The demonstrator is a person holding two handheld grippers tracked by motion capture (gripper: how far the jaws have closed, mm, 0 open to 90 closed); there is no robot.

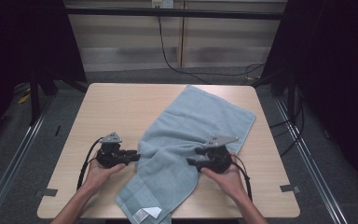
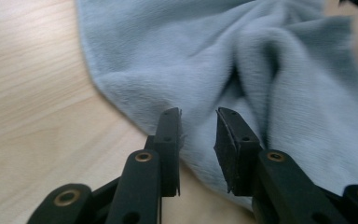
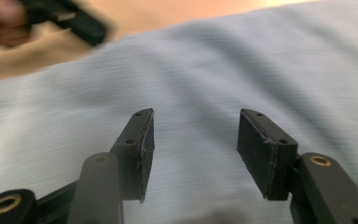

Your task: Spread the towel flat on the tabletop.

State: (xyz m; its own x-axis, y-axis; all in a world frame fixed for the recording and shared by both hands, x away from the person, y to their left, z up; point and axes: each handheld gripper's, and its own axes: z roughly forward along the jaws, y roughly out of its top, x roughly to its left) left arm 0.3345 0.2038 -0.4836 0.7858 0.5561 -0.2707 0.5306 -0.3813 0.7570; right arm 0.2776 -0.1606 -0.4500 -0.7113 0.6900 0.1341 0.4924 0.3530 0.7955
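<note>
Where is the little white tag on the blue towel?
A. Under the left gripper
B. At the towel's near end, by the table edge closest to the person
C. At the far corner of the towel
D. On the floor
B: in the high view the white tag sits on the towel at its near end, at the near edge of the table, between the person's forearms.

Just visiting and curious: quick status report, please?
Left gripper open at towel edge. Right gripper open over towel, nothing held. Towel rumpled on table. Nothing in the way.
</note>
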